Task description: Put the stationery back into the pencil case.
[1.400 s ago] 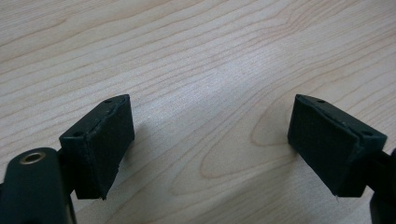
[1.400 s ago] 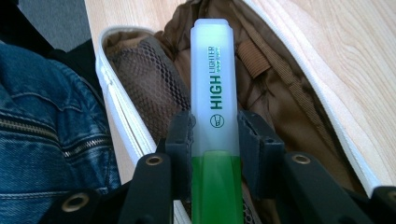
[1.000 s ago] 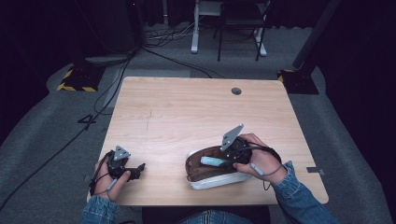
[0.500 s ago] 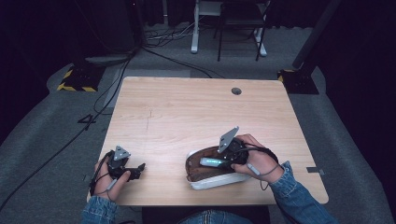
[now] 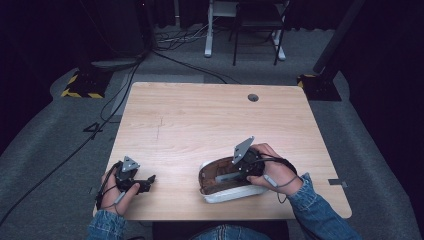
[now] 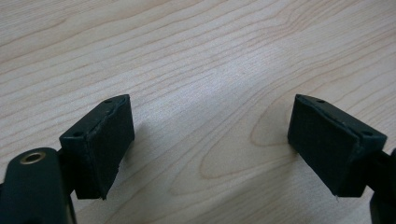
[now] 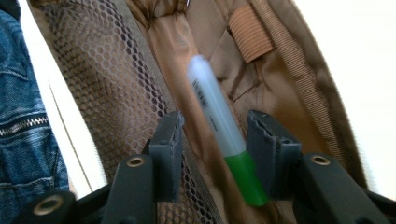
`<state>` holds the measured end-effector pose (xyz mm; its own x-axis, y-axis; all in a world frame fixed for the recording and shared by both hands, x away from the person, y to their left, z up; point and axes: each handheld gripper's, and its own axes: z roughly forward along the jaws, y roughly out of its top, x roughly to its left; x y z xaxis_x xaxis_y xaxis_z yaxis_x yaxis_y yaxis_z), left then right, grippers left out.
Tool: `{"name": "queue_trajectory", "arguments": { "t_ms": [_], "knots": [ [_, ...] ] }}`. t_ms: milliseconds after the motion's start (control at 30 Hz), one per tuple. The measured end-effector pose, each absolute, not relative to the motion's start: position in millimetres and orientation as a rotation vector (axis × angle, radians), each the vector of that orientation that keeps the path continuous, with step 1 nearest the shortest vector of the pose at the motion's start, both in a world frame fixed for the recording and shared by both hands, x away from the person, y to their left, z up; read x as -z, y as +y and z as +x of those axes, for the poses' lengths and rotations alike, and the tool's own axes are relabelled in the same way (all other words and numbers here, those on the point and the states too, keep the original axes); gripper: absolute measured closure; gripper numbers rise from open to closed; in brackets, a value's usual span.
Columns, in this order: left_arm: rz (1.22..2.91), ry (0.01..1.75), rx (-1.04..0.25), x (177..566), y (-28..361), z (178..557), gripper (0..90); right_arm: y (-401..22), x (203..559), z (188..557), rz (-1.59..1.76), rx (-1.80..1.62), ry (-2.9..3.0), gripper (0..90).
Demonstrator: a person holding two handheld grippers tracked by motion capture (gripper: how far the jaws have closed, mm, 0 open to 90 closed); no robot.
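Observation:
An open white pencil case [image 5: 231, 196] with a brown lining lies near the table's front edge, right of centre. Inside it rests a pale marker [image 7: 212, 105] with a green cap [image 7: 245, 179], between a mesh pocket [image 7: 102, 88] and the fabric lining. My right gripper [image 5: 234, 173] reaches into the case from the right; in the right gripper view it [image 7: 215, 122] is open, one jaw on each side of the marker, with a gap on the left side. My left gripper [image 5: 148, 183] rests at the front left of the wooden table [image 5: 210, 115], open over bare wood [image 6: 210, 144].
A round cable hole [image 5: 253, 97] sits near the table's far edge. Beyond the table stand a chair and desk legs [image 5: 245, 30], with cables across the grey floor. Blue denim [image 7: 18, 116] shows past the case's white rim [image 7: 51, 107].
My right gripper has slid left and lower into the case, and its jaws now straddle the marker. The left gripper has stayed in place.

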<state>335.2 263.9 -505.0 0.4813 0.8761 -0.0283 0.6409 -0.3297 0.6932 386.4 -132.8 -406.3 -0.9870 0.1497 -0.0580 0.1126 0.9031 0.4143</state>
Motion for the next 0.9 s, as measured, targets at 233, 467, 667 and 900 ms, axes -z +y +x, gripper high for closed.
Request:
{"name": "queue_trajectory", "arguments": {
  "t_ms": [233,467,667,900],
  "knots": [
    [2.086,1.245,-0.468,505,264,336,14.7,-137,398,384,0.23,-0.697,2.936,49.6],
    [2.087,1.244,-0.467,505,262,338,13.9,-146,387,383,0.313,-0.862,2.858,37.7],
    [2.089,1.241,-0.466,505,261,339,13.3,-159,378,385,0.377,-0.972,2.785,32.3],
    [2.099,1.234,-0.46,505,262,339,13.4,-176,368,393,0.457,-1.045,2.709,31.1]
  ]
}}
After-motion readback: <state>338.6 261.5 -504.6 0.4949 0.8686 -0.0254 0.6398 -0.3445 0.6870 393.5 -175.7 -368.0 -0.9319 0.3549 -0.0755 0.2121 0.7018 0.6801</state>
